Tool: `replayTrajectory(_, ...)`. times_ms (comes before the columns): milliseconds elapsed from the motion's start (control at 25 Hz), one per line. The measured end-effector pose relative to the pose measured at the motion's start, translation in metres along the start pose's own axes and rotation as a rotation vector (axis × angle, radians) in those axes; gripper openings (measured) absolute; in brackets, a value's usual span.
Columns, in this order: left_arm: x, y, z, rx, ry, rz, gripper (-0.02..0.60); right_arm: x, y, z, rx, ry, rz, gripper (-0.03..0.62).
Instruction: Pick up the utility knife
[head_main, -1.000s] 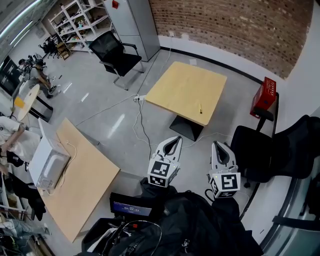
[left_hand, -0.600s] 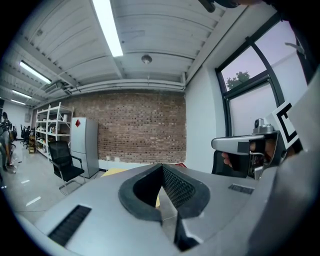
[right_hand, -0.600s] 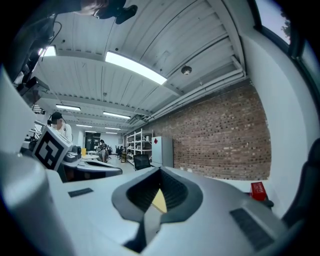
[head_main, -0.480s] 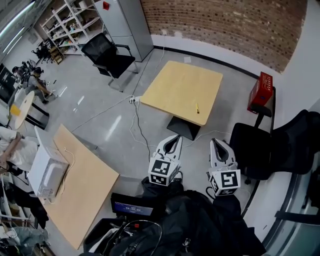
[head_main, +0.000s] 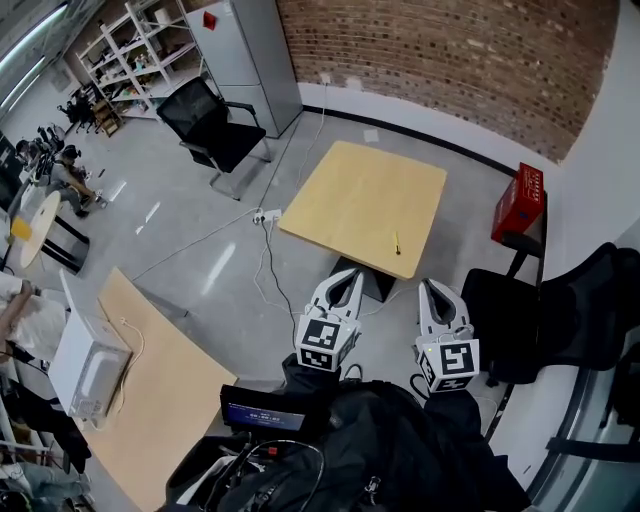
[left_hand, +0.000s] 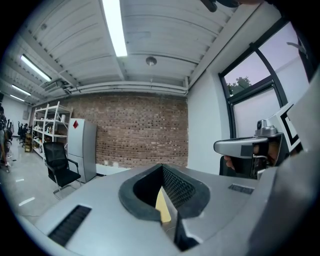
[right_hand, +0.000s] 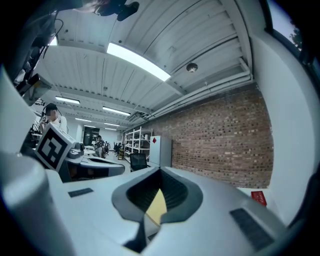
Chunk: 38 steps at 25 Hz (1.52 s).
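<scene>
Head view, lower centre: the left gripper (head_main: 349, 279) and right gripper (head_main: 437, 291) sit side by side, each with its fingers pressed together and nothing between them. Just beyond stands a square wooden tabletop (head_main: 355, 190). The yellow utility knife (head_main: 397, 243) lies near its lower right edge, apart from both grippers. Farther off, upper left, is a black office chair (head_main: 215, 120). A brick wall (head_main: 450, 50) runs across the top.

Clear air ahead of the left gripper (head_main: 349, 275) and right gripper (head_main: 436, 288), straight to the table (head_main: 345, 195) edge. The tabletop is open all round the knife (head_main: 397, 243). A chair (head_main: 500, 310) crowds in just right of the right gripper, and cables (head_main: 264, 268) trail on the floor to the left.
</scene>
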<state>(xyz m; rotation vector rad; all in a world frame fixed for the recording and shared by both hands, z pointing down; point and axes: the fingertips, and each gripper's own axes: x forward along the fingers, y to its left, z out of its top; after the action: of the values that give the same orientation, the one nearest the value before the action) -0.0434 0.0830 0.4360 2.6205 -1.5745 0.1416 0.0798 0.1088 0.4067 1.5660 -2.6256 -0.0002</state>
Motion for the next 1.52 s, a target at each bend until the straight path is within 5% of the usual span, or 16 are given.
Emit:
replayTrajectory(640, 0.035, 0.074, -0.017, -0.026, 0.046, -0.043, 0.000, 0.081, 0.019, -0.016, 0.019, 0.065, -0.028, 0.005)
replayTrajectory(1520, 0.070, 0.093, -0.044, -0.091, 0.099, -0.070, 0.000, 0.121, 0.006, -0.026, 0.020, 0.099, -0.026, 0.005)
